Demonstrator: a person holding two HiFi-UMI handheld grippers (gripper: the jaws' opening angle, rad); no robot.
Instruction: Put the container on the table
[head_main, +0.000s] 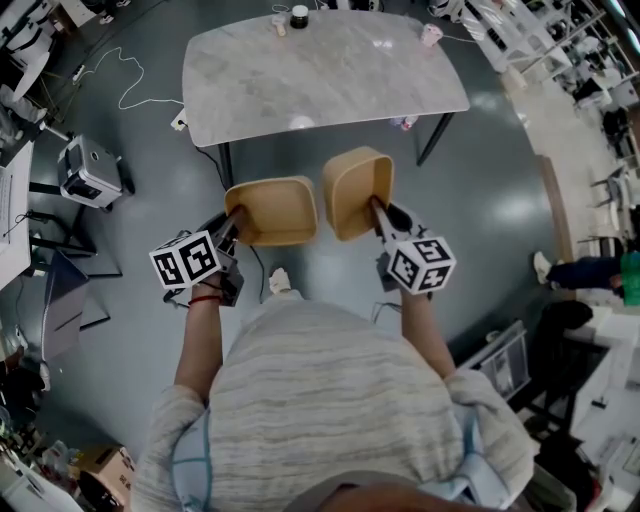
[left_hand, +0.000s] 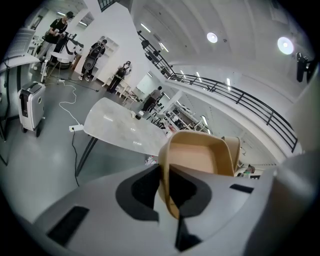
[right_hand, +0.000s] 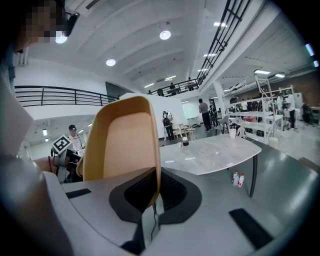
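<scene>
I hold two tan containers in the air in front of a grey marble table (head_main: 320, 80). My left gripper (head_main: 232, 222) is shut on the rim of the left tan container (head_main: 272, 210), whose wall runs between the jaws (left_hand: 192, 152). My right gripper (head_main: 378, 210) is shut on the rim of the right tan container (head_main: 355, 190), which stands tilted on edge (right_hand: 125, 145). Both containers hang over the floor, just short of the table's near edge. The table (right_hand: 215, 152) lies ahead and to the right in the right gripper view, ahead and to the left (left_hand: 125, 132) in the left gripper view.
At the table's far edge stand a dark-lidded jar (head_main: 299, 15) and a small cup (head_main: 431, 35). Small bottles (head_main: 405, 123) sit on the floor by a table leg. A white appliance (head_main: 90, 172) stands at the left, with a cable (head_main: 130, 85) on the floor. People stand further back (left_hand: 92, 55).
</scene>
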